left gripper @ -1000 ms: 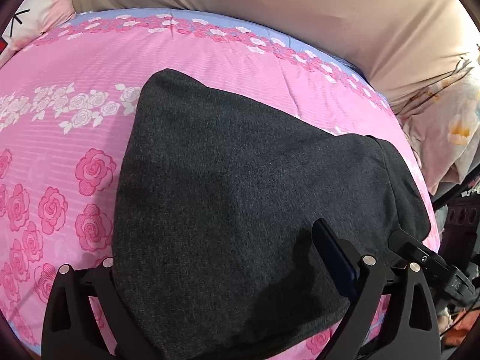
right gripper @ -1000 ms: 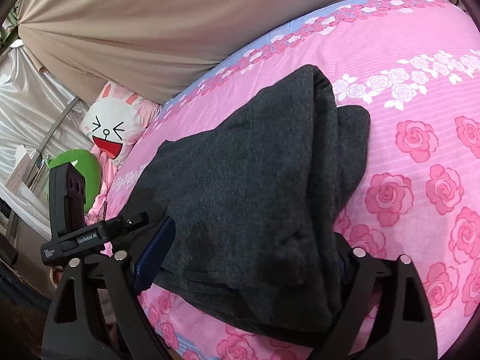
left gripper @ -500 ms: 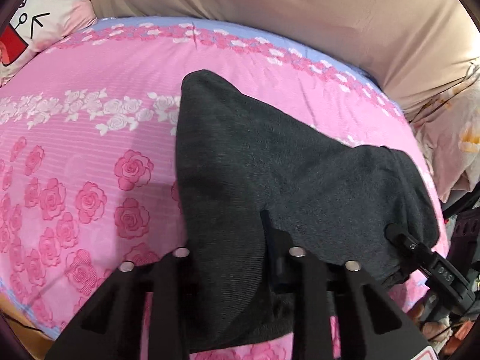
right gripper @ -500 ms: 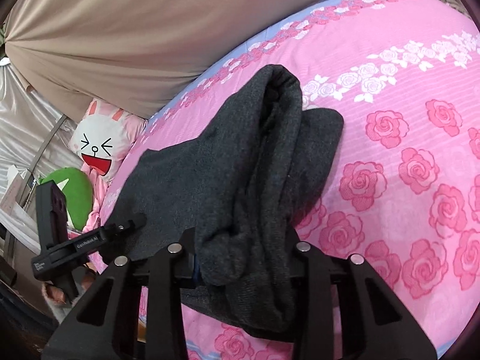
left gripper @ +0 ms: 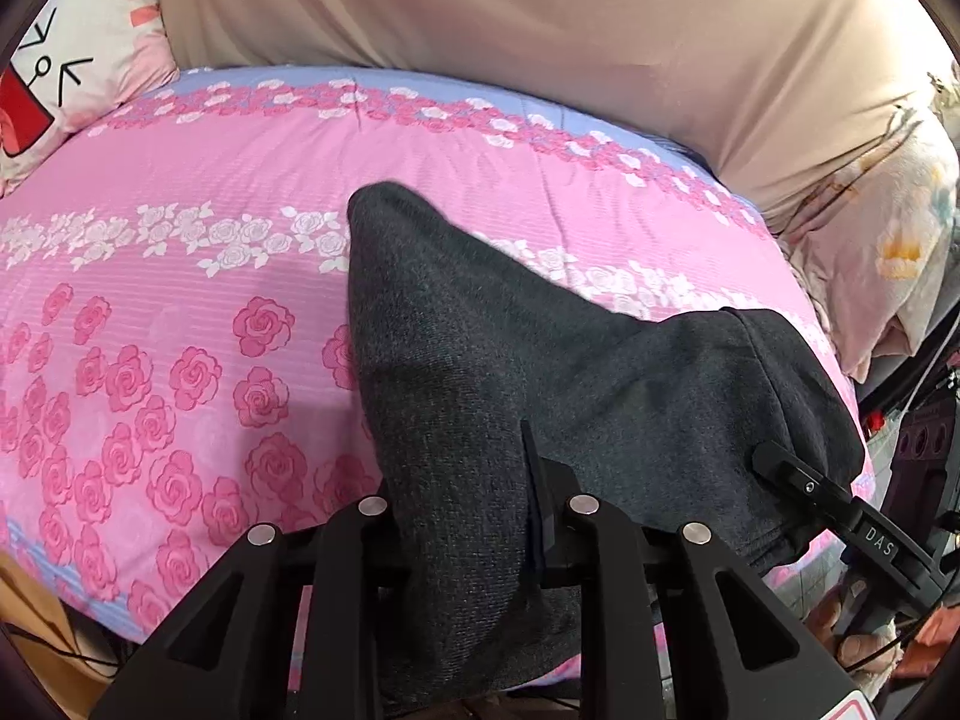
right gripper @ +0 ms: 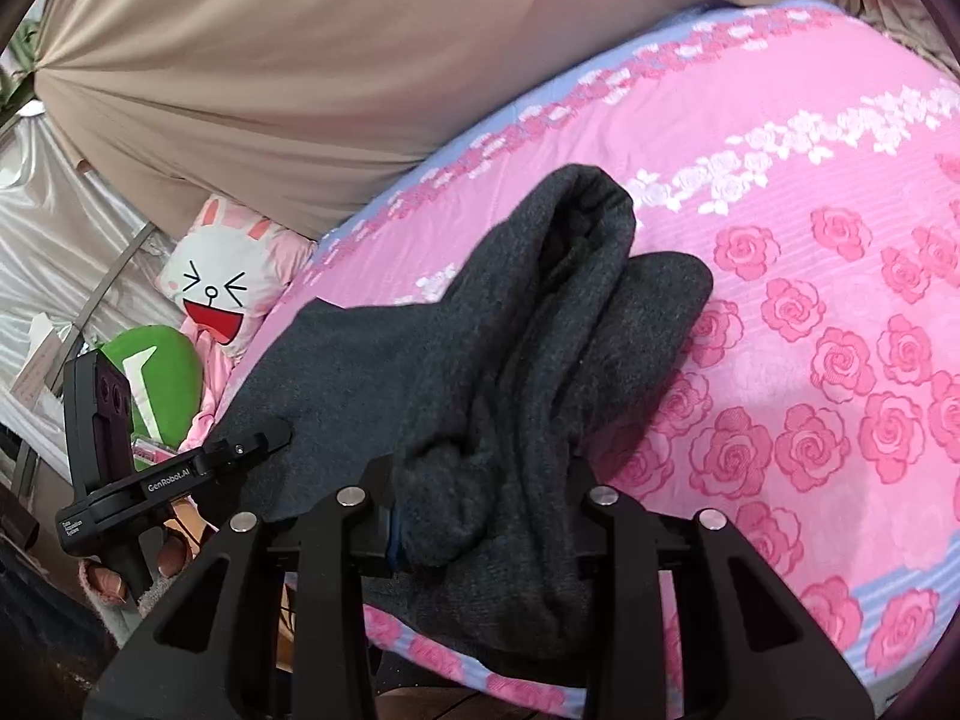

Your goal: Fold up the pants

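Note:
Dark grey pants [left gripper: 540, 372] lie on a pink rose-print bed [left gripper: 180, 312], bunched and partly lifted at the near edge. My left gripper [left gripper: 468, 516] is shut on one near corner of the pants, the cloth pinched between its jaws. My right gripper [right gripper: 480, 510] is shut on the other near corner, where the pants [right gripper: 540, 330] gather into thick folds. The right gripper shows at the right of the left wrist view [left gripper: 840, 516]. The left gripper shows at the left of the right wrist view [right gripper: 180, 474].
A beige curtain [left gripper: 540, 30] hangs behind the bed. A bunny-face pillow [right gripper: 216, 282] and a green cushion [right gripper: 162, 378] lie at one end. A pale floral blanket [left gripper: 888, 240] lies at the other end. The bed's near edge [right gripper: 870, 630] is just below the grippers.
Both grippers went from open around the pants' near edge to shut on it. They have since pulled the cloth up and closer together, so the pants bunch into folds.

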The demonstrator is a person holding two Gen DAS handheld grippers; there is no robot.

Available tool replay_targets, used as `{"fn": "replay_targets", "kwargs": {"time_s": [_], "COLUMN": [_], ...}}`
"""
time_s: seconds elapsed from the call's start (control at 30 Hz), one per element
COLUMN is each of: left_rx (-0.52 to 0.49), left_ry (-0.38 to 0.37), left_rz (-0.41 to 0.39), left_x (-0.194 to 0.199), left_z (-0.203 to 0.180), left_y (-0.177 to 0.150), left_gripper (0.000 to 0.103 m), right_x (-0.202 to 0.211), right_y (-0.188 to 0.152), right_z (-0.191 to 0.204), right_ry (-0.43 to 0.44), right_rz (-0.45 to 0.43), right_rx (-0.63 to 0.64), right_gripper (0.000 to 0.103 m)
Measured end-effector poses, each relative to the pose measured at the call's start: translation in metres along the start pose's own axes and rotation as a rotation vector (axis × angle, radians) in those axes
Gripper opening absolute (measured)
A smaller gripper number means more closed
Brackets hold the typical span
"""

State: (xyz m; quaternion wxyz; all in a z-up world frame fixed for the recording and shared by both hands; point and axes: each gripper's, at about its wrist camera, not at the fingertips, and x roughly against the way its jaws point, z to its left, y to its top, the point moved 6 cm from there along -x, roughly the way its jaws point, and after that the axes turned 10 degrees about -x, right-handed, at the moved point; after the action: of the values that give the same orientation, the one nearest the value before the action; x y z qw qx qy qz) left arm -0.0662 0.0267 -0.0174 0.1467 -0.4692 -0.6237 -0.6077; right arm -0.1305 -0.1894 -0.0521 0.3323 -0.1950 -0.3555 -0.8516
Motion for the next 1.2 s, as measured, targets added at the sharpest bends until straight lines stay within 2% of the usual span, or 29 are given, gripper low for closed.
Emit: {"fn": "replay_targets", "kwargs": {"time_s": [0.3,0.5,0.7,0.93,1.1,1.2], "left_rx": [-0.035,-0.091,-0.19,-0.315,-0.353,-0.362], "left_ry": [-0.027,-0.048,-0.032,0.028,0.049,0.064], "left_rz": [-0.083,-0.226,-0.423,-0.712,-0.861,-0.948], "left_x": [0.044,0.107,0.177,0.255,0.289,0.303], "left_z": [-0.018,-0.03,-0.044,-0.066,-0.07,-0.069], "left_y": [0.005,0.025,0.067,0.121,0.156,0.176], "left_gripper": [0.019,0.019,0.019,0.02,0.021,0.022], "right_x": [0.039,0.089,0.142,0.189,0.211,0.211], "right_y": [0.0,0.018,0.054,0.103,0.137,0.159], "right_z": [0.034,0.078,0.129,0.187,0.222,0.233], "right_ry": [0.053,0.126,0.211,0.306,0.342,0.371], "right_rz": [-0.066,-0.191,-0.365,-0.567,-0.692,-0.732], "right_rx": [0.085,0.168,0.288,0.405,0.486,0.506], "right_gripper": [0.032,0.032,0.032,0.032,0.032,0.032]}}
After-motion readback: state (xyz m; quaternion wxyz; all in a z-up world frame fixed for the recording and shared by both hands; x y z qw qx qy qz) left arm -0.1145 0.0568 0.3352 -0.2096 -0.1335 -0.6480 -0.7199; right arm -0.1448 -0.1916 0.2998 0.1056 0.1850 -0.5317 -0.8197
